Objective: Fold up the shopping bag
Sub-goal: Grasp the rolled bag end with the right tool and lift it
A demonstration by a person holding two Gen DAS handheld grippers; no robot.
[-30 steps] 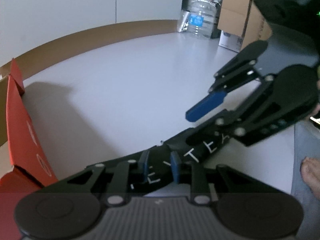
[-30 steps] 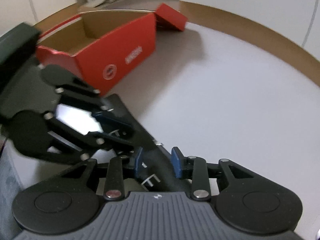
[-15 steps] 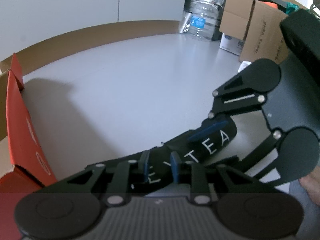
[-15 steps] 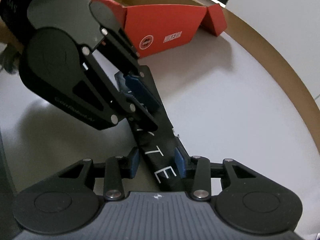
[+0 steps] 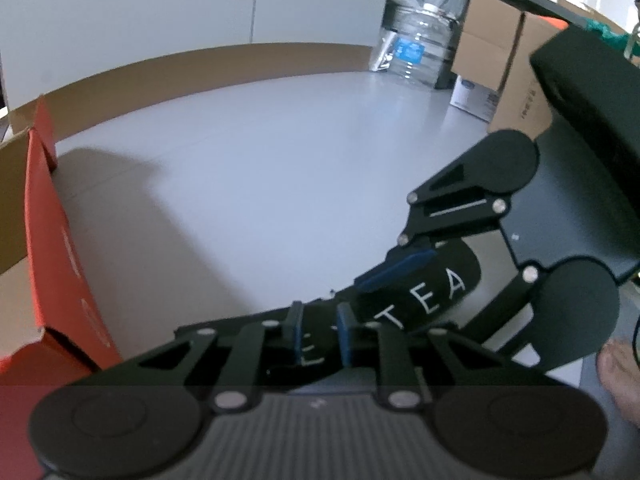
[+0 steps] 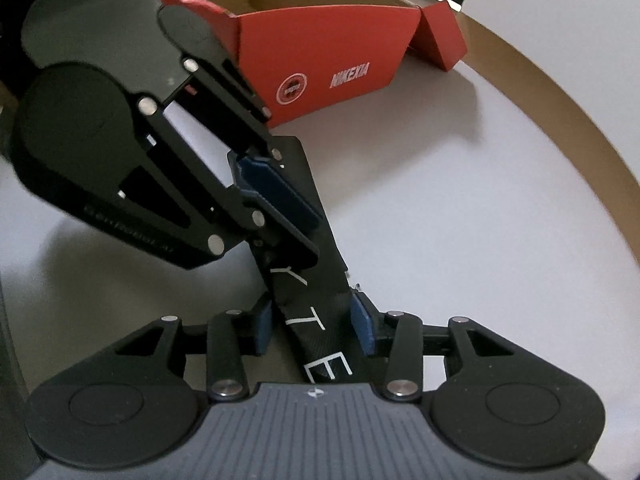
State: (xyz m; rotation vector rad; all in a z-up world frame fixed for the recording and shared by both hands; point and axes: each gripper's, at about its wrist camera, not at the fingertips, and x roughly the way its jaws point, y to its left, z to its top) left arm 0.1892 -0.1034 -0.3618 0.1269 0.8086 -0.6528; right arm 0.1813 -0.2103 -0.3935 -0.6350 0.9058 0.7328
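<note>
Black shopping bag (image 6: 310, 280), collapsed to a narrow lettered strip, spans between both tools just above the grey tabletop (image 6: 480, 200), near its red-box edge. Left gripper (image 5: 318, 332) fingers clamp one end; right gripper (image 6: 312, 322) fingers straddle it, contact unclear. Looks light, limp, slick; best pinched near the ends.

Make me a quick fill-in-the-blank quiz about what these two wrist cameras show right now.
1. The folded black fabric shopping bag carries lettering printed in ____.
2. The open cardboard box on the grey table is coloured ____ outside.
3. The left gripper is shut on the ____.
4. Far behind the table stands a clear plastic ____ bottle.

Missing words: white; red; bag; water
</note>
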